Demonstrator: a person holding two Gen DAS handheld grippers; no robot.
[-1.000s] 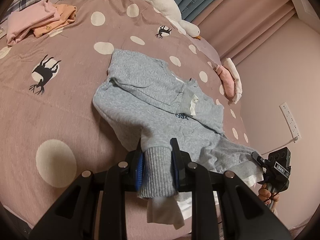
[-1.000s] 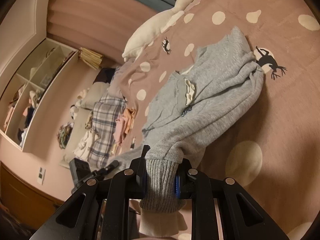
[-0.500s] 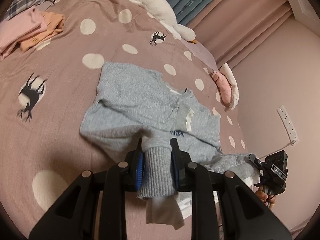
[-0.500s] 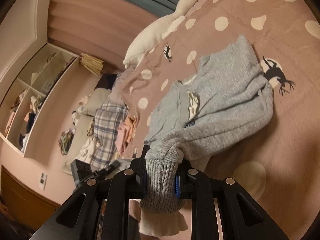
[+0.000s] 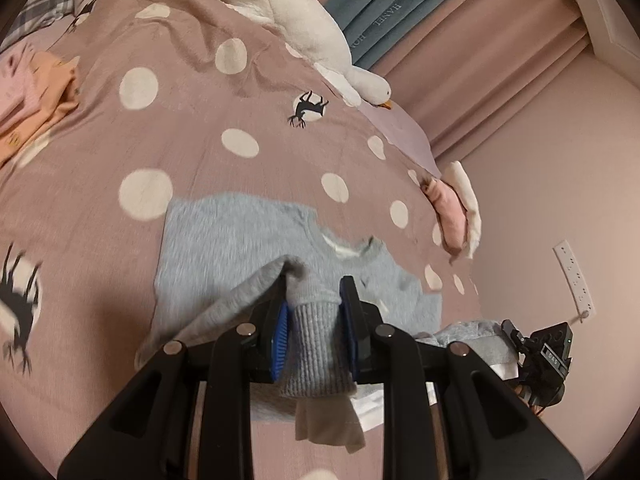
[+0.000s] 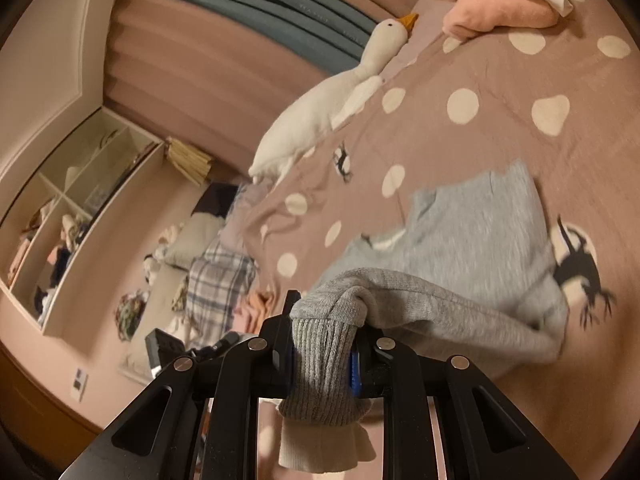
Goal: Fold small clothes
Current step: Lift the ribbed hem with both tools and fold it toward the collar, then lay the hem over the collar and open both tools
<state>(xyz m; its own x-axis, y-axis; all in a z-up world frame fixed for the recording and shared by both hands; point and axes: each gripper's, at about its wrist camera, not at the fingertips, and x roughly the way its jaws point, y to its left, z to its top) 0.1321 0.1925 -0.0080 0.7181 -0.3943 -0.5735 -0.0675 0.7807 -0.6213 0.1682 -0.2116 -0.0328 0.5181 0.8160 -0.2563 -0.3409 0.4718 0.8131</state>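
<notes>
- Left gripper [image 5: 315, 330]: clenched on a ribbed grey cuff of the grey sweater [image 5: 236, 240]; blue pads press the cuff from both sides, and a white inner cuff hangs below the jaws. The grip is unchanged from the earlier frames.
- Right gripper [image 6: 322, 354]: clenched on the other ribbed cuff of the grey sweater [image 6: 480, 232], a white frilled inner cuff hanging beneath. This grip is likewise unchanged.
- Sweater, position: the body lies flat on the mauve polka-dot duvet [image 5: 100, 152]; both sleeves are lifted off it and drawn toward the cameras.
- Sweater, change: a second ago the sleeve lay folded across the chest and the navy chest lettering and frilled collar were plainly visible. The body now reads as a flatter, squarer panel, blurred by motion; the lettering can no longer be made out.
- Framing, change: both views have swung. The sweater sits lower in each frame, with more duvet visible beyond it.
- Plush goose [image 5: 304, 28]: lies at the far edge of the duvet against the curtains; it appears larger and more central than before.
- Folded pink and cream clothes [image 5: 456, 210]: stacked near the duvet's right edge in the left view.
- Pink and orange clothes [image 5: 36, 96]: at the left margin, now partly cropped.
- Right gripper as seen from the left view [image 5: 540, 356]: low at the right, beside the wall socket [image 5: 574, 276].
</notes>
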